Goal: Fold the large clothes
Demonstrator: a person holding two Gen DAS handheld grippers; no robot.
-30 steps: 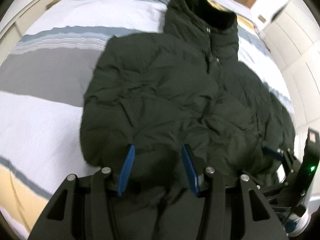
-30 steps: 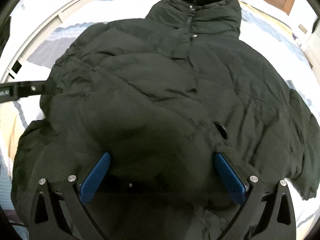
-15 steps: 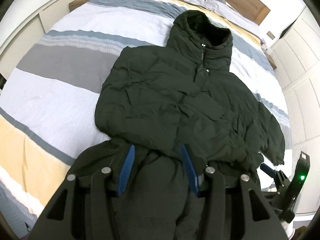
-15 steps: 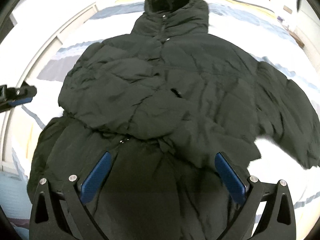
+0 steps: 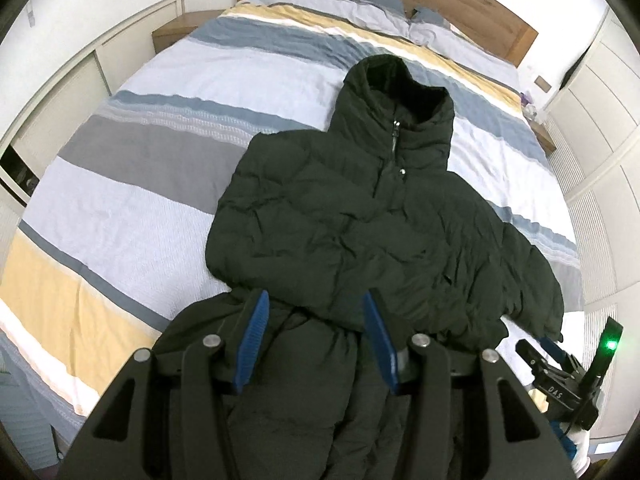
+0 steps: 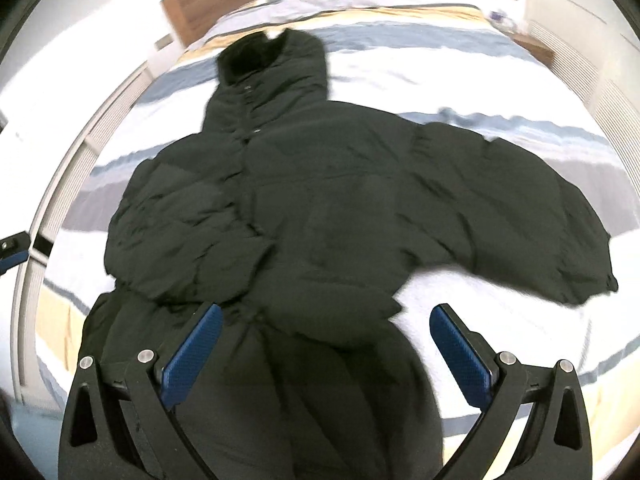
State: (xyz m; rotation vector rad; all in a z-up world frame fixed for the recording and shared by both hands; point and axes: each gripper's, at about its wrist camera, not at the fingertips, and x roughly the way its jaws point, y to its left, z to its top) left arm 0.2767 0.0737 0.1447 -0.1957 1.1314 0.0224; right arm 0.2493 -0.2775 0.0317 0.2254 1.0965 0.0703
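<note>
Jaws, left gripper (image 5: pixel 316 340): blue pads about half apart, nothing clamped; dark fabric lies below and between them, contact not determinable. Jaws, right gripper (image 6: pixel 326 354): blue pads spread wide, nothing gripped; view blurred.

Item: dark green puffer jacket (image 5: pixel 360 232), hooded, lying front-up on the bed (image 5: pixel 132 184). Hem end nearest, passing under both pairs of jaws and hanging over the bed's near edge. Left-side sleeve folded across the chest. Other sleeve (image 6: pixel 520 208) stretched out sideways, flat on the striped duvet, to the right of the right jaws. Hood (image 5: pixel 396 92) farthest, pointing toward the pillows (image 5: pixel 360 4).

Beyond: wooden headboard (image 5: pixel 460 8); white cupboards (image 5: pixel 600 128) along the right wall.
</note>
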